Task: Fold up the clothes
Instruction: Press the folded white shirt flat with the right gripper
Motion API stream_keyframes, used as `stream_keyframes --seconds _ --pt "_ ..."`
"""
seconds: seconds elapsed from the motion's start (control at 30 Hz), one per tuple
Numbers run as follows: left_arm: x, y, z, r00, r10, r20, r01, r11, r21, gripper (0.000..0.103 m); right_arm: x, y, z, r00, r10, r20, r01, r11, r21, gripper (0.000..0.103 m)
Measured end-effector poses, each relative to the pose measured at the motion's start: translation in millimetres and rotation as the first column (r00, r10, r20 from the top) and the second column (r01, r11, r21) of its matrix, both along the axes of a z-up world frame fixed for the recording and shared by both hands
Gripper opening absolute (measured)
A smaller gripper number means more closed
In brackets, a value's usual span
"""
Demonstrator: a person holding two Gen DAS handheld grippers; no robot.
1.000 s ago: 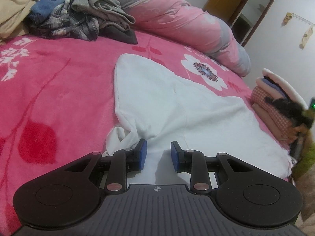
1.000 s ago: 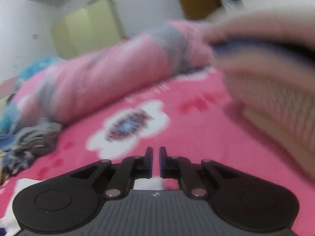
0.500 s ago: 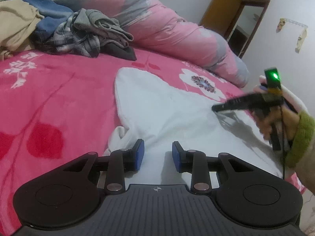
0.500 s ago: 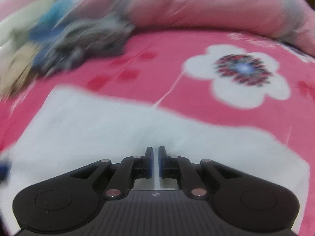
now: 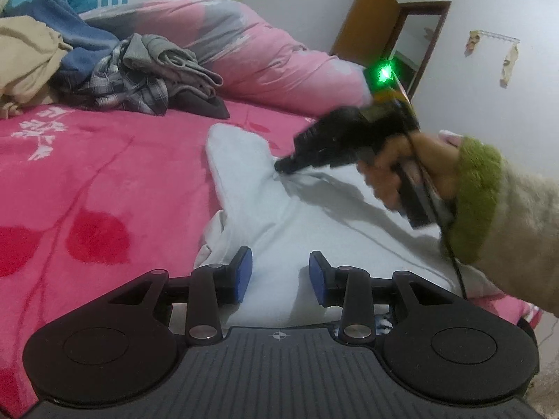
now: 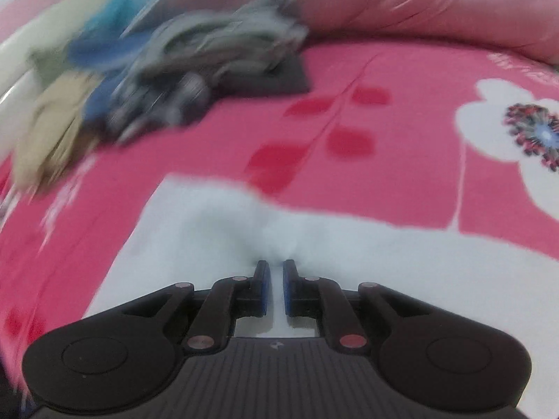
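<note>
On the pink floral blanket (image 5: 104, 181): white garment (image 5: 314, 223) pinched at its far edge by right gripper (image 6: 276, 270), ready for folding over; left gripper (image 5: 279, 274) spread wide, empty, above the near hem.

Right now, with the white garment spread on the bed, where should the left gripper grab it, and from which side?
Probably the bunched corner of the white garment, just left of the open left gripper. That lump stands raised off the pink blanket, so approaching from the near edge and sliding left looks easiest.
</note>
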State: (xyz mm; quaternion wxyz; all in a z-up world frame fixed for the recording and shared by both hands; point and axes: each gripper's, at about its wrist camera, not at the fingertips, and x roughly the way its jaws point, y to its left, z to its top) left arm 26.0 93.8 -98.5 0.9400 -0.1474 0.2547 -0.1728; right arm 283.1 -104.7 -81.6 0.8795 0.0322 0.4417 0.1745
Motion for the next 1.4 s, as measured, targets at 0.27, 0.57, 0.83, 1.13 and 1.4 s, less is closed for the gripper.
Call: stream_keyframes --seconds 0.27,0.57,0.83,1.13,1.4 --pt "-3.3 12.2 -3.4 1.0 -0.007 0.001 0.007 0.999 -0.037 0.036 -17.2 47.8 6.9 0.976 0.214 -0.042 -0.211 0.975 0.07 0.022" --pt "-15.6 19.3 10.6 0.997 0.063 0.05 -0.062 0.998 -0.023 0.041 -38.4 5.0 37.3 0.996 -0.012 0.088 -0.011 0.967 0.254 0.022" --pt "22.7 -5.9 15.8 0.998 0.022 0.067 -0.025 0.998 0.053 0.041 -156.3 -120.1 39.0 0.95 -0.255 0.179 0.215 0.952 0.216 0.022" --pt "22.9 25.6 8.2 0.989 0.144 -0.033 -0.142 0.988 0.065 0.047 -250.3 -251.5 -1.7 0.711 -0.681 0.173 0.666 0.732 0.146 0.022" --pt "15.0 10.0 11.8 0.98 0.194 -0.042 -0.187 0.973 0.133 0.049 -264.2 -249.1 8.0 0.784 -0.569 0.248 0.518 0.82 0.243 0.021"
